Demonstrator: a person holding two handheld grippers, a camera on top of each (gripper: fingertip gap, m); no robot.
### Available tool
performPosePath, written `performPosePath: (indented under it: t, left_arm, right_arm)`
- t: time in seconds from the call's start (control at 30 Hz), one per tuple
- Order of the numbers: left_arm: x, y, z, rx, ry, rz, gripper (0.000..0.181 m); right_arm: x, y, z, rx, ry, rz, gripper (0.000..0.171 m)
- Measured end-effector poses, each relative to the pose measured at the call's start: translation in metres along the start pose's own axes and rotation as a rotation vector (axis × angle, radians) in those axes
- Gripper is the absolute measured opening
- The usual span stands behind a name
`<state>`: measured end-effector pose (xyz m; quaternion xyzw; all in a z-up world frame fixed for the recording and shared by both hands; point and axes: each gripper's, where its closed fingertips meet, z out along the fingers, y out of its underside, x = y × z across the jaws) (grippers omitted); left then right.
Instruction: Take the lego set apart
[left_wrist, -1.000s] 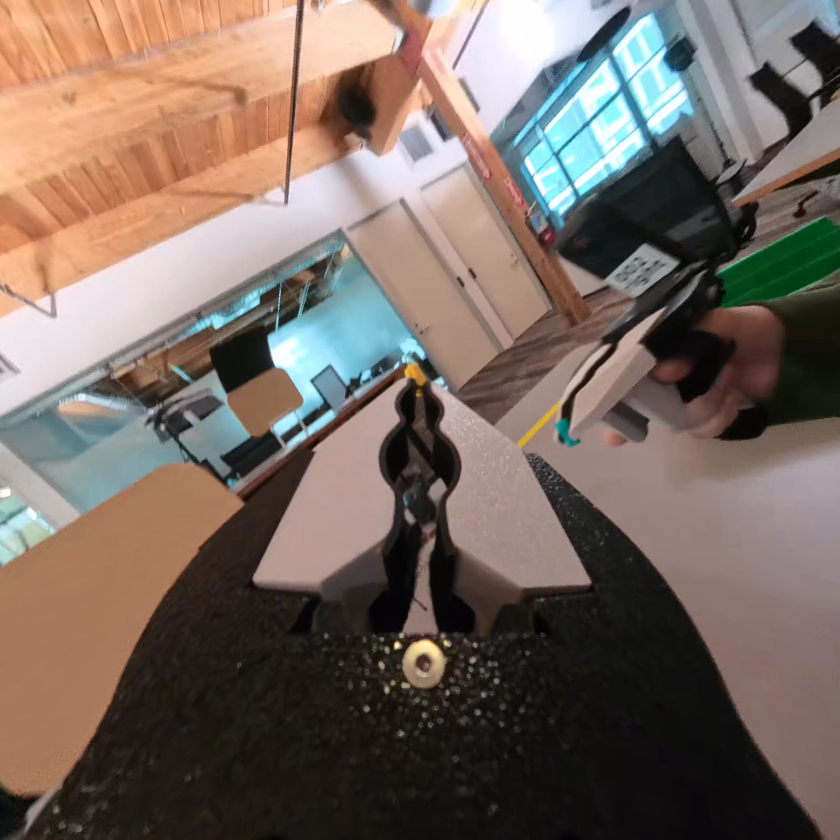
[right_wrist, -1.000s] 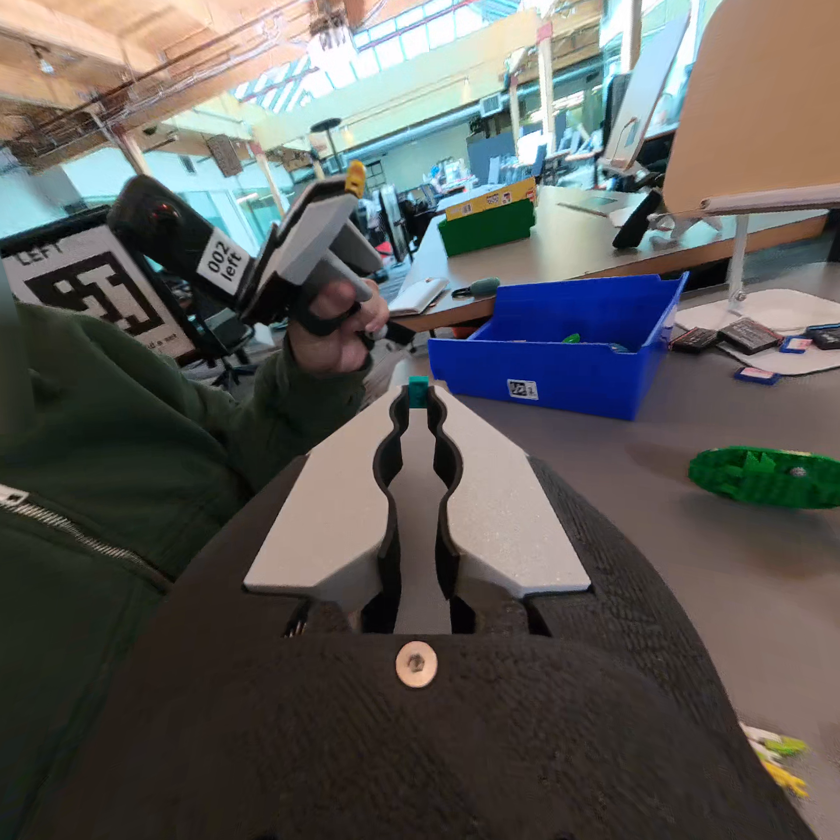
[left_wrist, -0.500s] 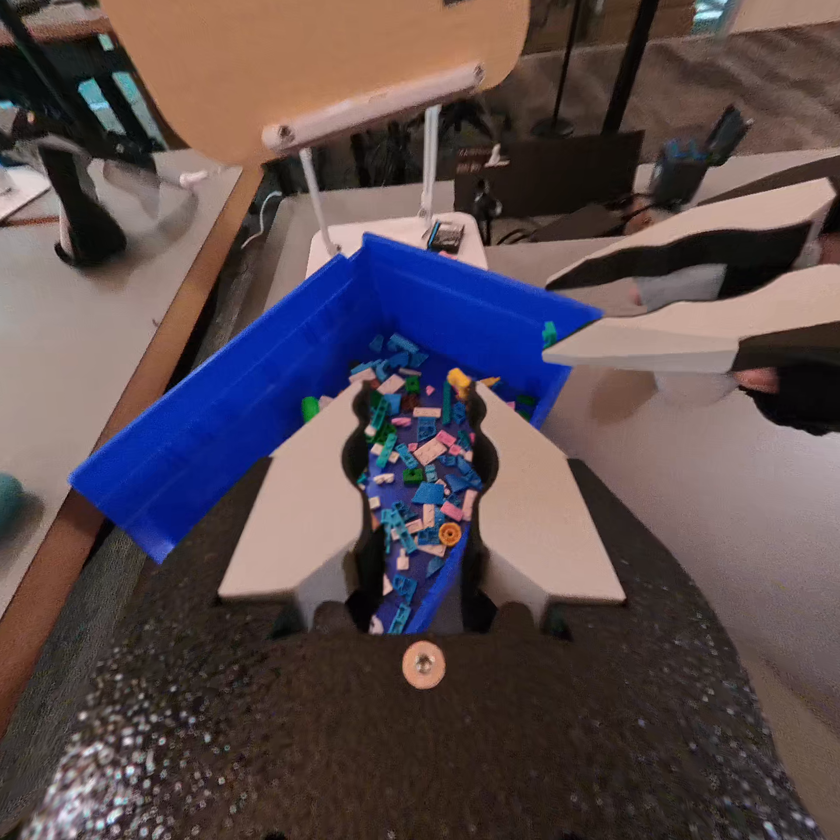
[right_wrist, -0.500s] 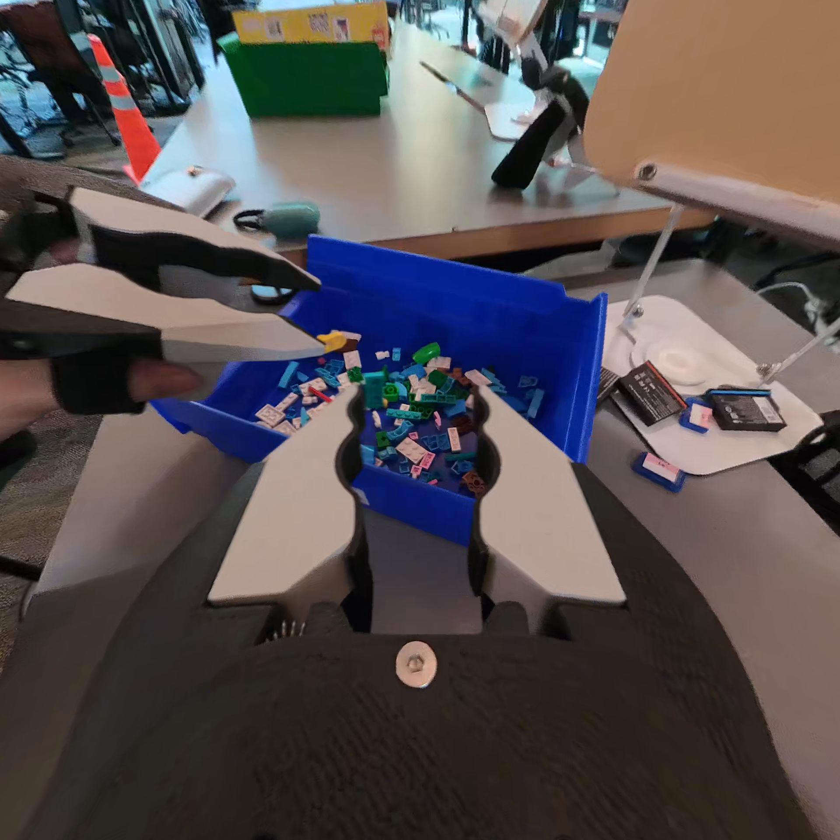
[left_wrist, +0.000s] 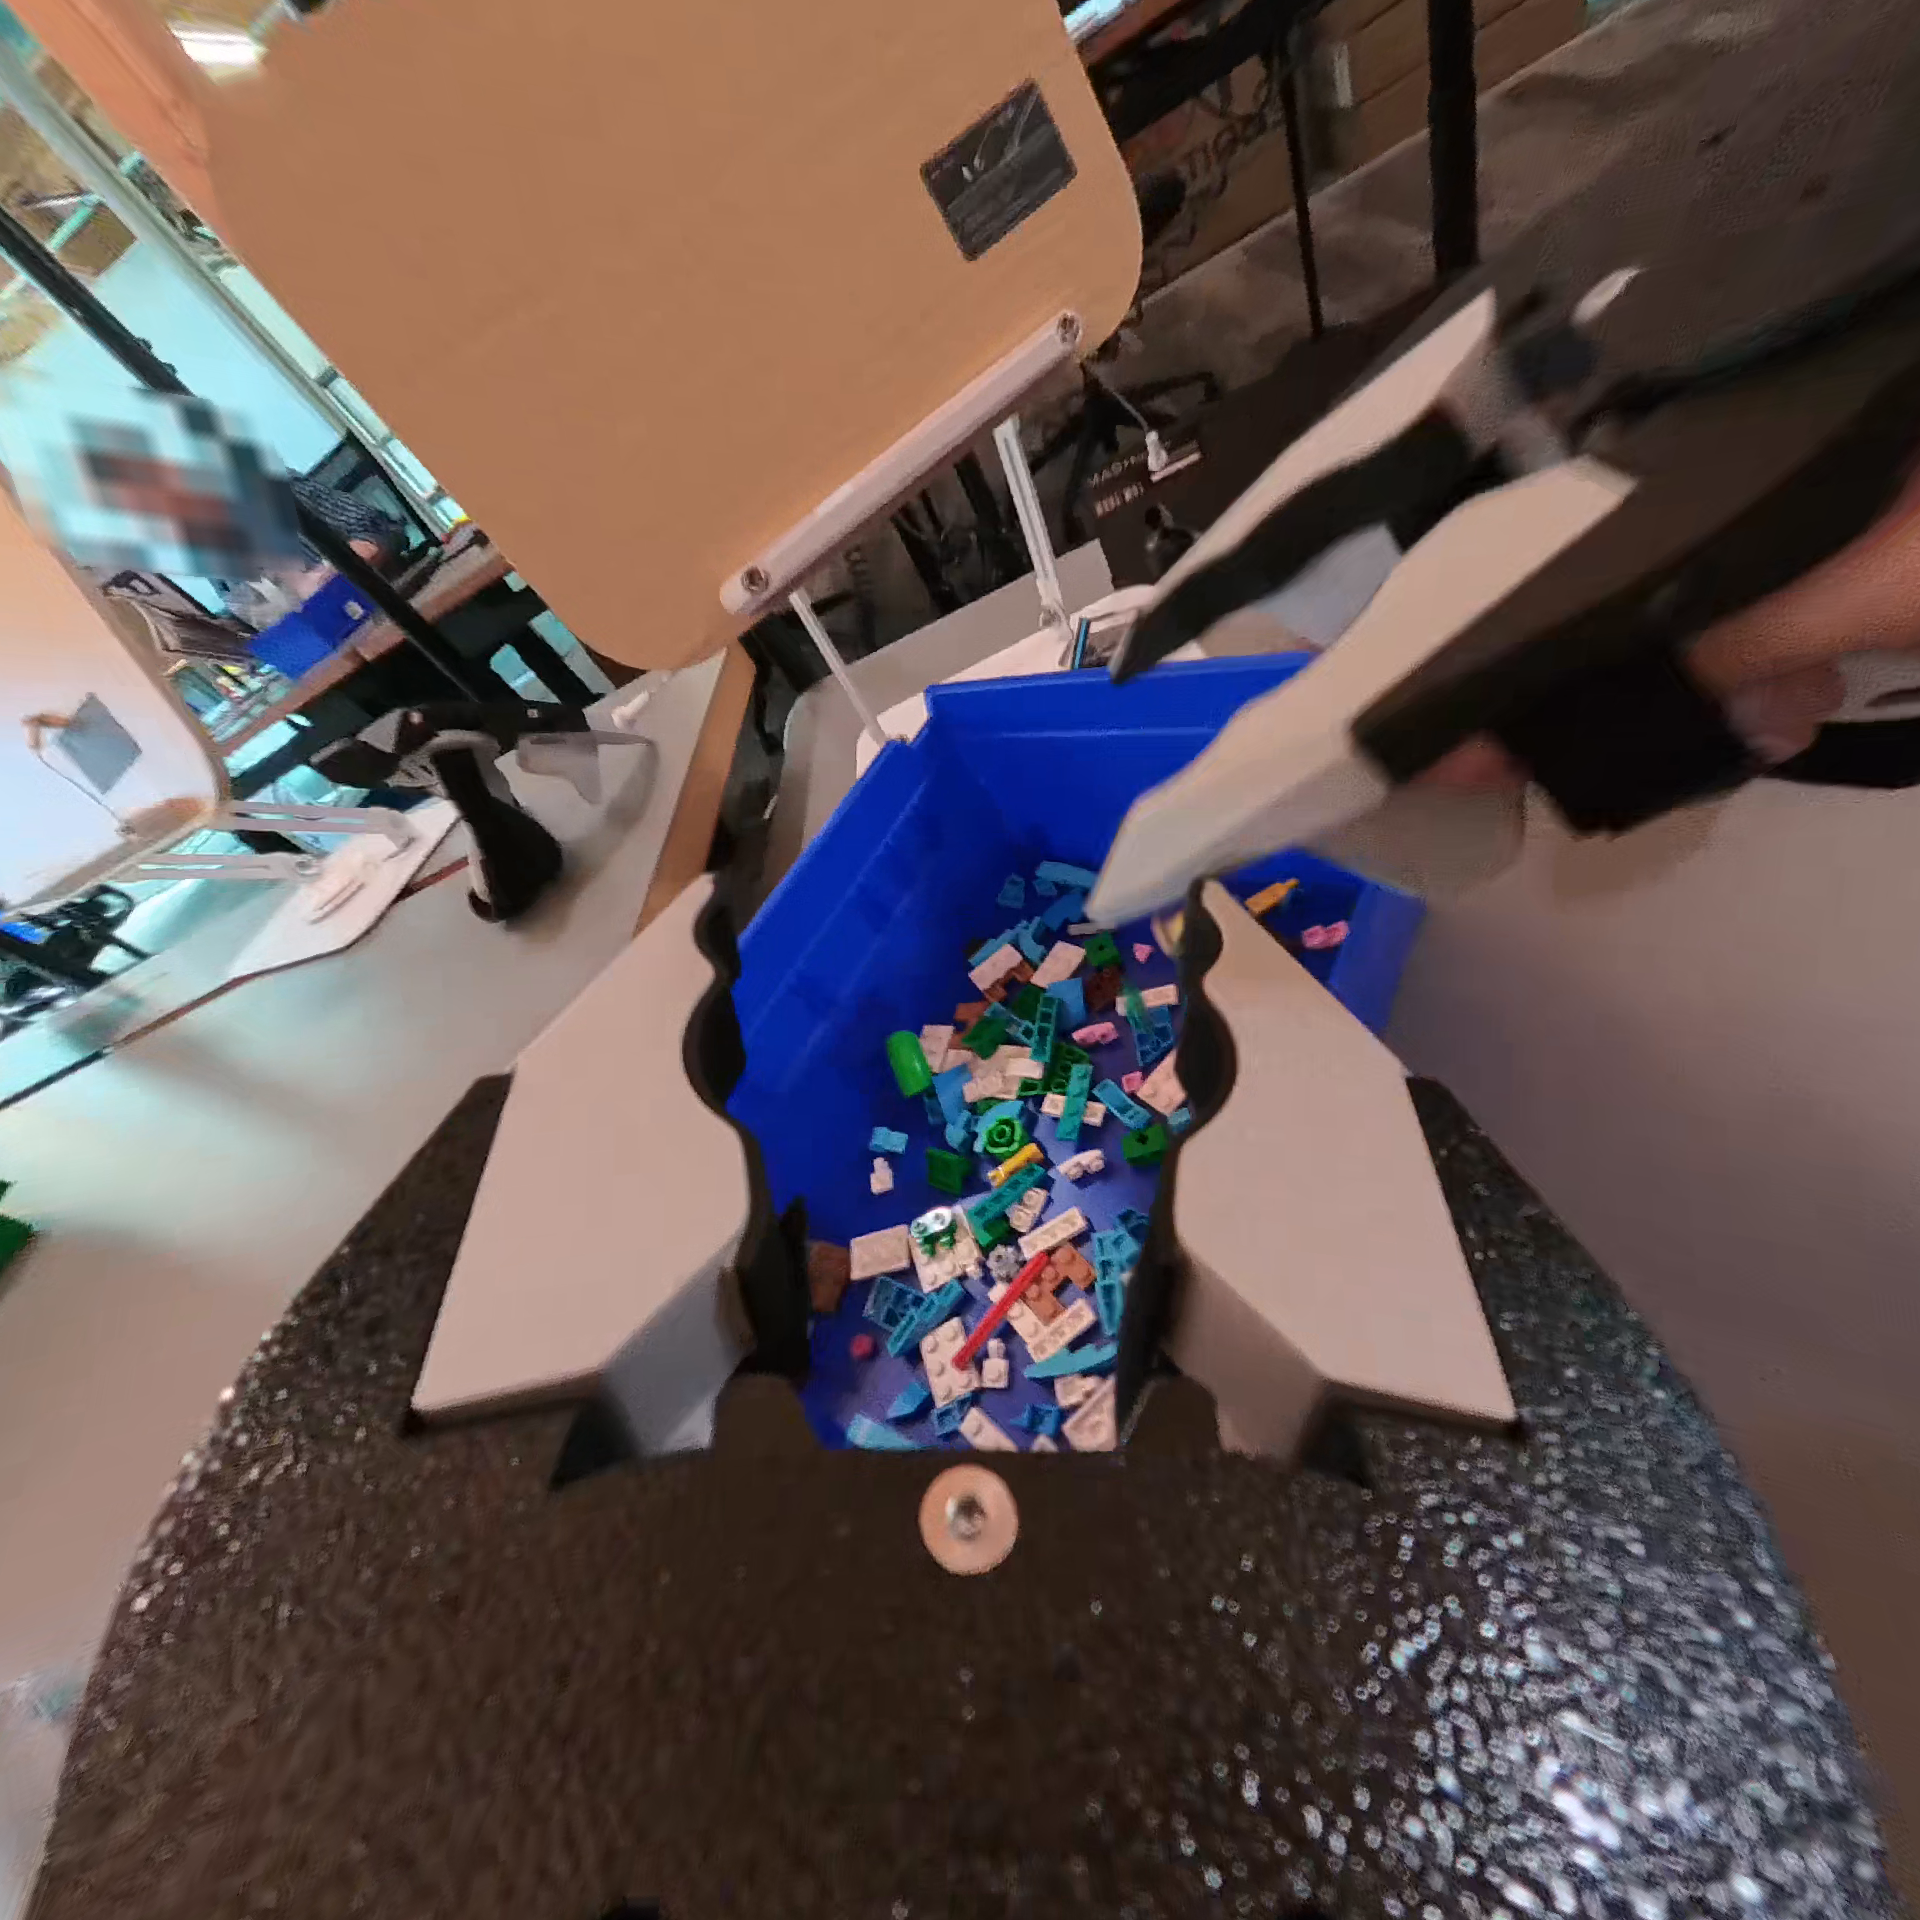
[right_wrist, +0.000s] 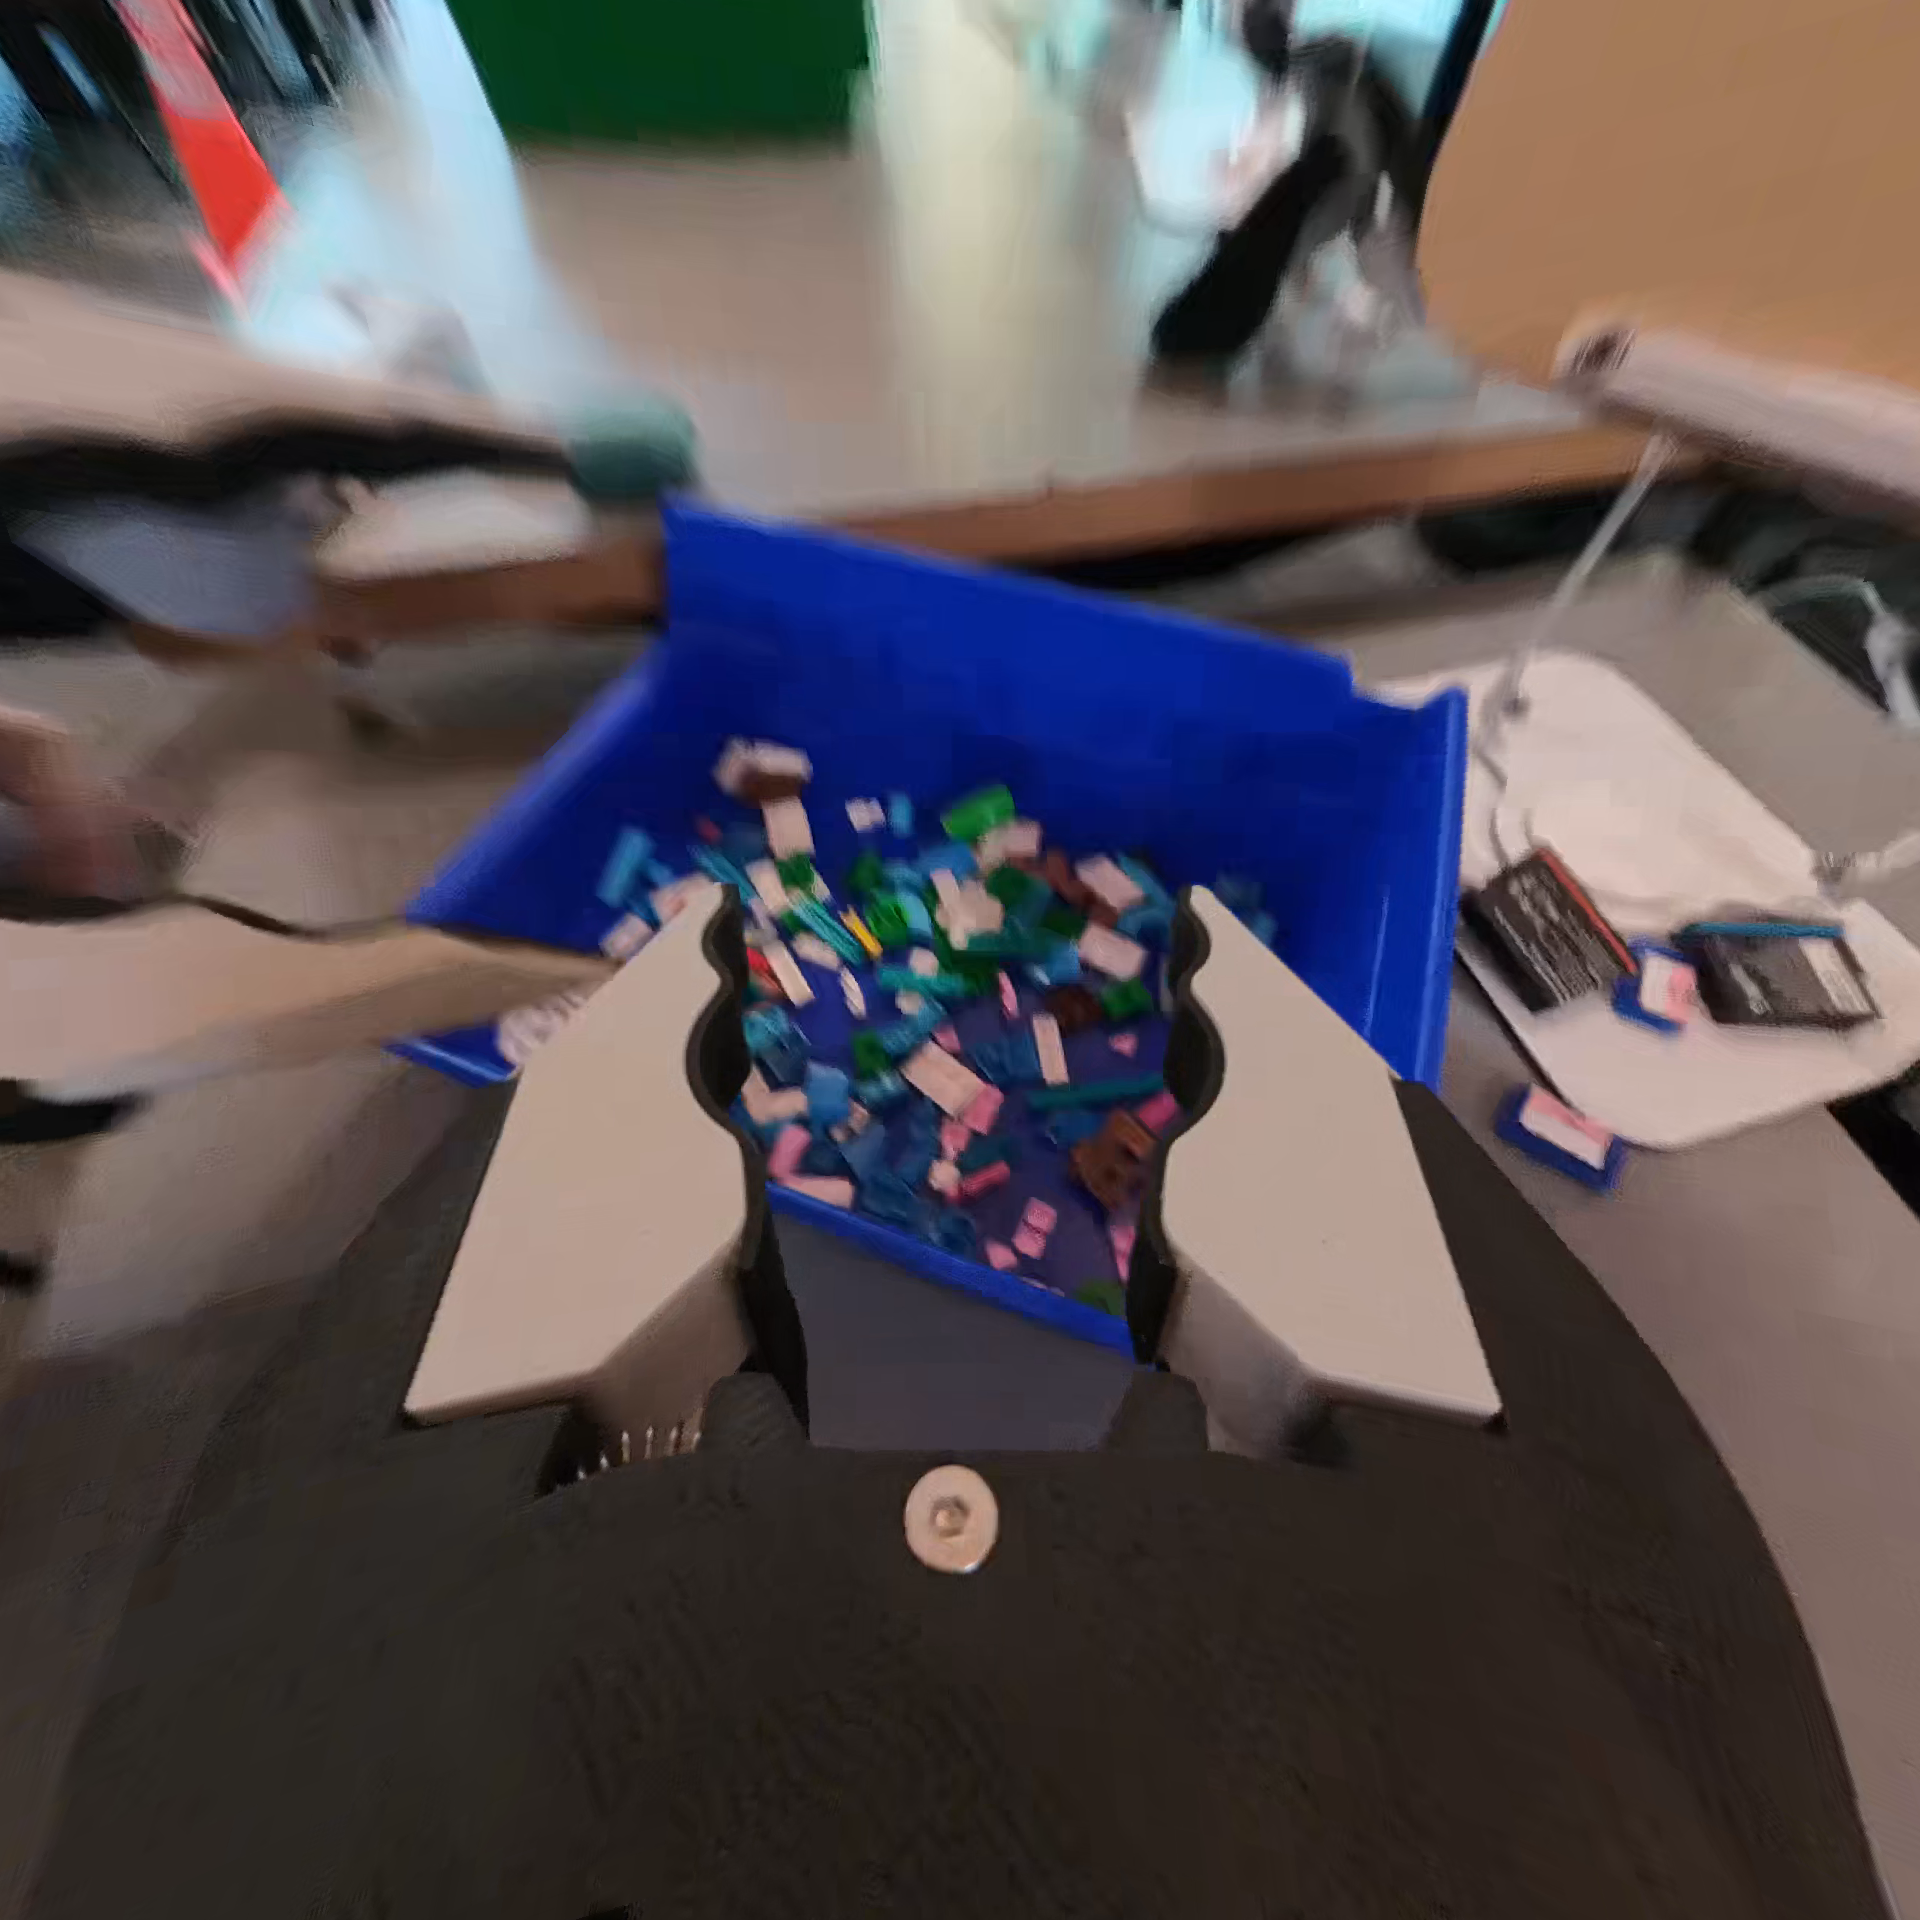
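A blue bin (left_wrist: 831, 987) holds many loose lego pieces (left_wrist: 1018, 1195) in teal, white, green and pink. My left gripper (left_wrist: 956, 904) hangs over the bin, open wide and empty. My right gripper (left_wrist: 1112, 784) reaches in from the upper right, open, with its lower fingertip just above the pieces. In the blurred right wrist view my right gripper (right_wrist: 956, 899) is open and empty over the near wall of the bin (right_wrist: 987, 665) and the pieces (right_wrist: 935, 987). A finger (right_wrist: 260, 977) of the left gripper shows blurred at the left.
A tan chair back (left_wrist: 675, 312) on a white stand leans over the bin's far side. A white pad (right_wrist: 1662, 831) to the right carries small black devices (right_wrist: 1548, 935) and blue-edged cards (right_wrist: 1558, 1132). A black stand (left_wrist: 499, 831) is on the neighbouring desk.
Both grippers swung down from pointing up, each shut on a small piece, to over the bin. Both jaws opened wide and the pieces are no longer between them.
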<state>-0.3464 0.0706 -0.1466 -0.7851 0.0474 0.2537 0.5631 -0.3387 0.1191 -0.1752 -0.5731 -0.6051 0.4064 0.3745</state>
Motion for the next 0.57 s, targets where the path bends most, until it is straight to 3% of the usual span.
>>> performPosePath:
  t: [0.07, 0.2, 0.33, 0.47, 0.57]
  left_arm:
    - [-0.011, 0.005, -0.001, -0.023, -0.036, 0.009, 0.082]
    - [-0.026, 0.011, 0.000, -0.027, -0.047, -0.009, 0.082]
    - [-0.031, 0.009, -0.002, -0.019, -0.053, -0.033, 0.079]
    - [-0.011, -0.006, -0.030, 0.074, -0.005, -0.073, 0.078]
    - [0.047, -0.024, -0.050, 0.172, 0.203, -0.137, 0.072]
  right_arm:
    - [0.009, 0.019, 0.016, -0.129, 0.042, -0.048, 0.080]
    - [-0.001, -0.007, 0.017, -0.022, 0.022, -0.062, 0.083]
    - [0.004, -0.009, 0.005, -0.024, 0.038, -0.106, 0.087]
    - [0.023, -0.016, -0.082, 0.132, 0.079, -0.138, 0.086]
    - [0.036, 0.011, -0.173, 0.224, 0.131, -0.147, 0.077]
